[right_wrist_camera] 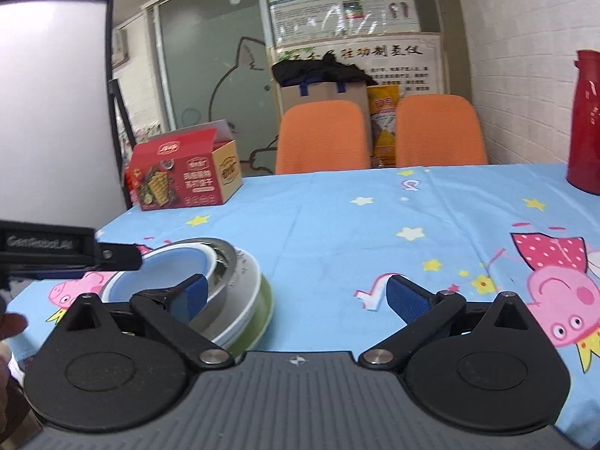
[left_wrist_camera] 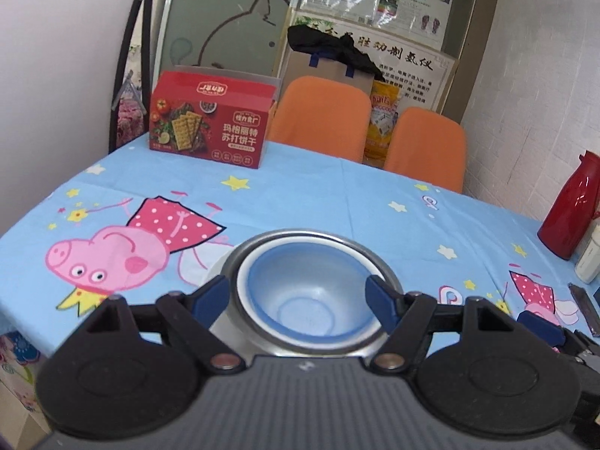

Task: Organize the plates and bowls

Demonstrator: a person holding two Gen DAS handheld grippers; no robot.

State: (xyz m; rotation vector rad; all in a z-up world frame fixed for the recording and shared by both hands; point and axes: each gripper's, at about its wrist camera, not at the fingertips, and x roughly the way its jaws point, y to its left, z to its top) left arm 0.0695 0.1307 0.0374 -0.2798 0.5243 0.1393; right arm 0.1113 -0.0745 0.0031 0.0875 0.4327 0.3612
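Observation:
A blue bowl (left_wrist_camera: 305,300) sits nested in a steel bowl (left_wrist_camera: 307,238) on the cartoon tablecloth. In the right wrist view the same stack shows the blue bowl (right_wrist_camera: 165,266), the steel bowl (right_wrist_camera: 225,262), a white bowl (right_wrist_camera: 243,300) and a green bowl (right_wrist_camera: 258,322) at the bottom. My left gripper (left_wrist_camera: 300,296) is open, its fingers on either side of the blue bowl's rim, not closed on it. It also shows at the left of the right wrist view (right_wrist_camera: 112,257). My right gripper (right_wrist_camera: 298,296) is open and empty, just right of the stack.
A red cracker box (left_wrist_camera: 210,123) stands at the table's far left. Two orange chairs (left_wrist_camera: 318,116) stand behind the far edge. A red flask (left_wrist_camera: 573,210) and a white bottle (left_wrist_camera: 590,258) stand at the right edge, near a dark flat object (left_wrist_camera: 583,307).

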